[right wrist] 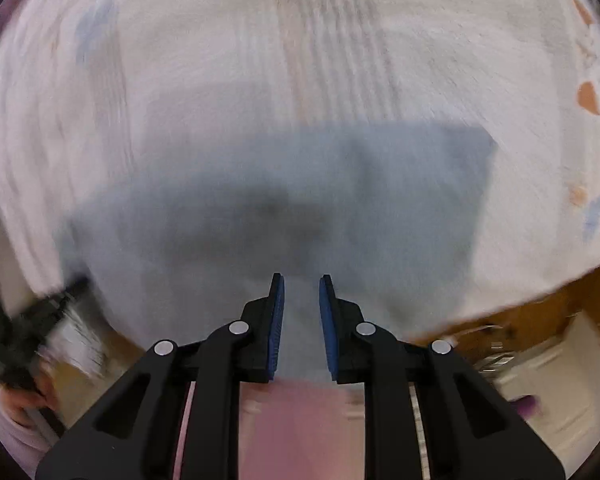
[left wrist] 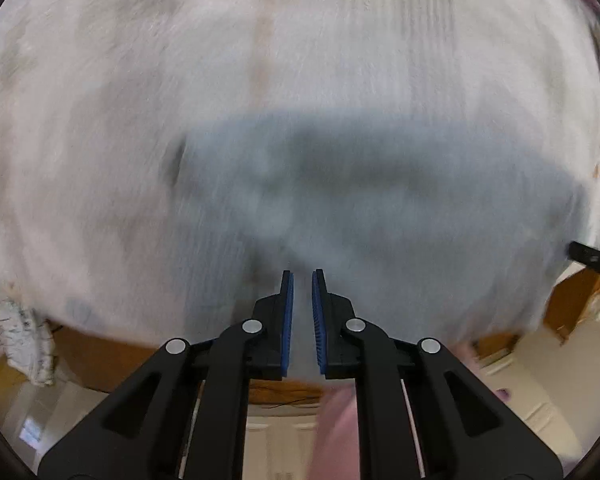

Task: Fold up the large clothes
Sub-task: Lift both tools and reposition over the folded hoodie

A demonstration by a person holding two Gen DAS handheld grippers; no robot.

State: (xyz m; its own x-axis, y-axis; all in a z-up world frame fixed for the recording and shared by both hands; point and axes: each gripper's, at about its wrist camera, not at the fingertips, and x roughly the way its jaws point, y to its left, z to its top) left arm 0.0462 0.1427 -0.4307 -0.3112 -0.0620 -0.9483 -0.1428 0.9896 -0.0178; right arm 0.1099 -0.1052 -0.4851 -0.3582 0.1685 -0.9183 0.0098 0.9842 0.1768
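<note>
I operate both grippers over a grey-blue garment (left wrist: 360, 184) spread on a pale patterned bed cover (left wrist: 140, 80); all positions below are given relative to that garment.

Nearest in the left wrist view, the left gripper (left wrist: 302, 276) points steeply down at the garment's near edge. Its blue pads (left wrist: 288, 320) stand close together with a narrow slit between them. Pale grey fabric appears to run up through that slit, so I judge the jaws clamped on the garment's near hem, though motion blur prevents certainty.

In the right wrist view, the right gripper (right wrist: 302, 280) also points steeply down at the near edge. Its pads (right wrist: 277, 320) stand slightly wider apart. Fabric shows between them, but I cannot tell whether they press on it.

Step in hand, by my judgement: lift the near hem and carry it toward the far edge to make a fold. To do this well:
1. Confirm both pinches before lifting further.
2. Keep the two grippers level with one another so the fold line stays straight.
3. Keep the hem taut between them.
4. Lay the hem down flush with the far edge.

Beyond the garment, the bed cover extends to the far rim of both views. A wooden bed frame (right wrist: 540, 320) shows just below the garment's near side.
</note>
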